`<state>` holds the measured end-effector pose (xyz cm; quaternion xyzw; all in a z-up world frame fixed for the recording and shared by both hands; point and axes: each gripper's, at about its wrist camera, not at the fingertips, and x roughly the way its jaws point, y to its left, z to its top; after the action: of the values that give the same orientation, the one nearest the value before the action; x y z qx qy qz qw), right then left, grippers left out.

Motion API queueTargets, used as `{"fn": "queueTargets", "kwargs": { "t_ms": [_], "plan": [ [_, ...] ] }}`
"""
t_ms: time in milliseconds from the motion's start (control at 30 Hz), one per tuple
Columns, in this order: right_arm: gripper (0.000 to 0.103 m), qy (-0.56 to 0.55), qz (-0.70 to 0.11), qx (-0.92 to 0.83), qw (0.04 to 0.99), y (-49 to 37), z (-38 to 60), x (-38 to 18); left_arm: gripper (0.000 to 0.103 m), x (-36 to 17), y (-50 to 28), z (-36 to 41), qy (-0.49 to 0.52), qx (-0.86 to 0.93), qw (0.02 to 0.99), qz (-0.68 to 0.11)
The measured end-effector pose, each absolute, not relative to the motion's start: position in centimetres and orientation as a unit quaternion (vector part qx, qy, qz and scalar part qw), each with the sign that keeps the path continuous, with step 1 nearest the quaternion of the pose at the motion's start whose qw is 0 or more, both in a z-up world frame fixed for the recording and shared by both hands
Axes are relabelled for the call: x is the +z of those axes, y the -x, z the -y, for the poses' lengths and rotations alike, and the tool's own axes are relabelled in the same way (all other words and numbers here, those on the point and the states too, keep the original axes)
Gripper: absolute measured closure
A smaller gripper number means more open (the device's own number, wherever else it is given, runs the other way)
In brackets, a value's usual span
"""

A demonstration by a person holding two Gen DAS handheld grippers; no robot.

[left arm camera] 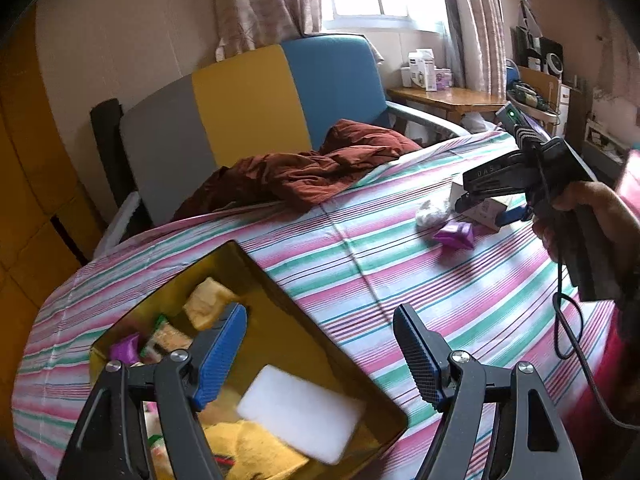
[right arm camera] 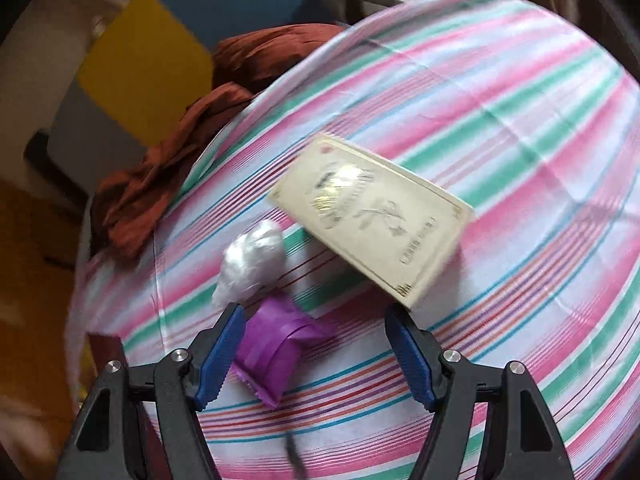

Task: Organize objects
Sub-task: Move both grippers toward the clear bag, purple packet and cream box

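Observation:
A gold tin box [left arm camera: 280,280] sits on the striped tablecloth [left arm camera: 400,264], holding a white sponge [left arm camera: 300,420], yellow sponges and small packets. My left gripper [left arm camera: 320,344] hovers open over the tin's right side, nothing between its fingers. Across the table my right gripper [left arm camera: 480,196] is held by a hand above a purple packet [left arm camera: 454,235], a white wad [left arm camera: 430,210] and a cream box. In the right wrist view, my right gripper [right arm camera: 314,350] stands open; the purple packet [right arm camera: 276,354] lies beside its left finger, with the white wad [right arm camera: 252,264] and cream box [right arm camera: 370,220] beyond.
A rust-red cloth [left arm camera: 304,172] is bunched at the table's far edge against a grey, yellow and blue chair back [left arm camera: 248,108]. A wooden side table [left arm camera: 444,98] with boxes stands by the window. A black cable [left arm camera: 568,320] hangs from the right gripper.

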<state>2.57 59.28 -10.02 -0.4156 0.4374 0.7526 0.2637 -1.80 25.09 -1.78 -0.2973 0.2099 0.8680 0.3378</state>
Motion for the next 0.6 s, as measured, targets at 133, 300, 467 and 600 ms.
{"fn": "queueTargets", "kwargs": {
  "t_ms": [133, 300, 467, 600],
  "plan": [
    [0.030, 0.391, -0.470, 0.744, 0.268, -3.6, -60.1, -10.1, 0.027, -1.8, 2.6, -27.2, 0.319, 0.857, 0.353, -0.198],
    [0.030, 0.368, -0.484, 0.751, 0.257, -3.9, -60.1, -9.4, 0.027, -1.8, 3.8, -30.2, 0.334, 0.845, 0.370, -0.193],
    [0.030, 0.331, -0.515, 0.752, 0.243, -5.0, -60.7, -9.0, 0.030, -2.0, 6.4, -33.8, 0.348, 0.841, 0.368, -0.191],
    [0.030, 0.314, -0.519, 0.759, 0.235, -5.1, -60.7, -8.4, 0.033, -3.0, 7.9, -37.0, 0.358, 0.830, 0.374, -0.206]
  ]
}}
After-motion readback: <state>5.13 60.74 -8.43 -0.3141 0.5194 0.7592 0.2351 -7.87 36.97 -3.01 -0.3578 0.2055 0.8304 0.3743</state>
